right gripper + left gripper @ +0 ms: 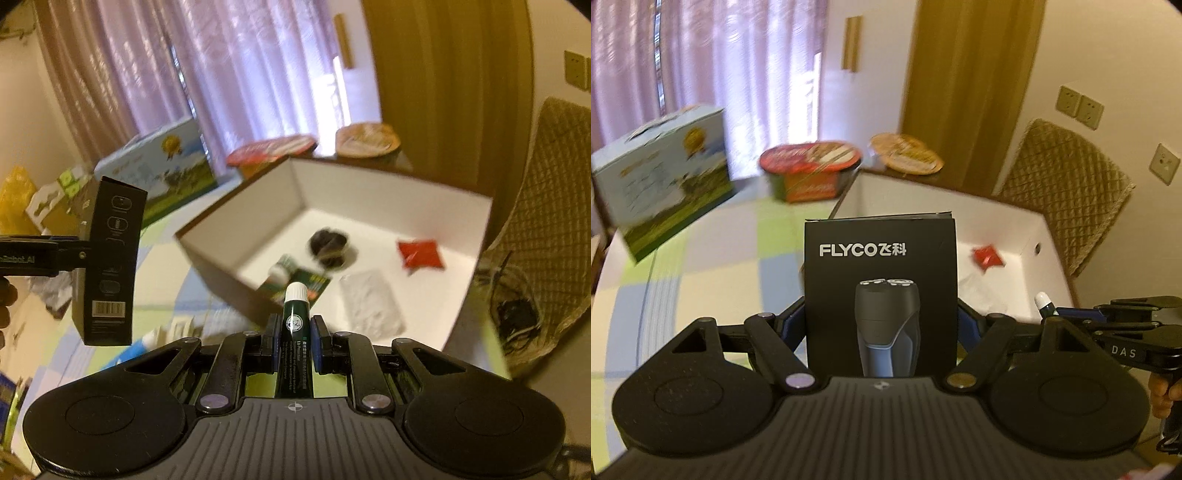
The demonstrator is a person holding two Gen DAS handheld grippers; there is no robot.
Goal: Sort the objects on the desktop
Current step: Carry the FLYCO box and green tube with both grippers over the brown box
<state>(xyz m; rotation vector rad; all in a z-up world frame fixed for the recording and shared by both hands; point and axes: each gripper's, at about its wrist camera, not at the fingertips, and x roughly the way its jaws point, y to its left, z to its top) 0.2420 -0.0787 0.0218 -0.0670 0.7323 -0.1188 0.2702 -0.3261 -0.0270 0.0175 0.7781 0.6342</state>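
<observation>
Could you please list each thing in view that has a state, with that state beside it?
Left tongs: shut on the black FLYCO shaver box.
Black FLYCO shaver box: upright, lifted off the table.
Right tongs: shut on the dark green tube.
Dark green tube with white cap: capped, pointing forward.
White open cardboard box: open, holding several items.
Red foil packet: lying inside the white box.
Red-lidded instant noodle bowl: lid on.

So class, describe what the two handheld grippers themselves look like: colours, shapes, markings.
Both are matte black. The left gripper and right gripper each have a ribbed grey-black front plate with a small crosshair mark, two round discs at the sides, angled link arms with silver pivot pins, and blue-padded fingers. White lettering runs along the side bodies: "DAS" on the right one, text ending "AI" on the left.
</observation>
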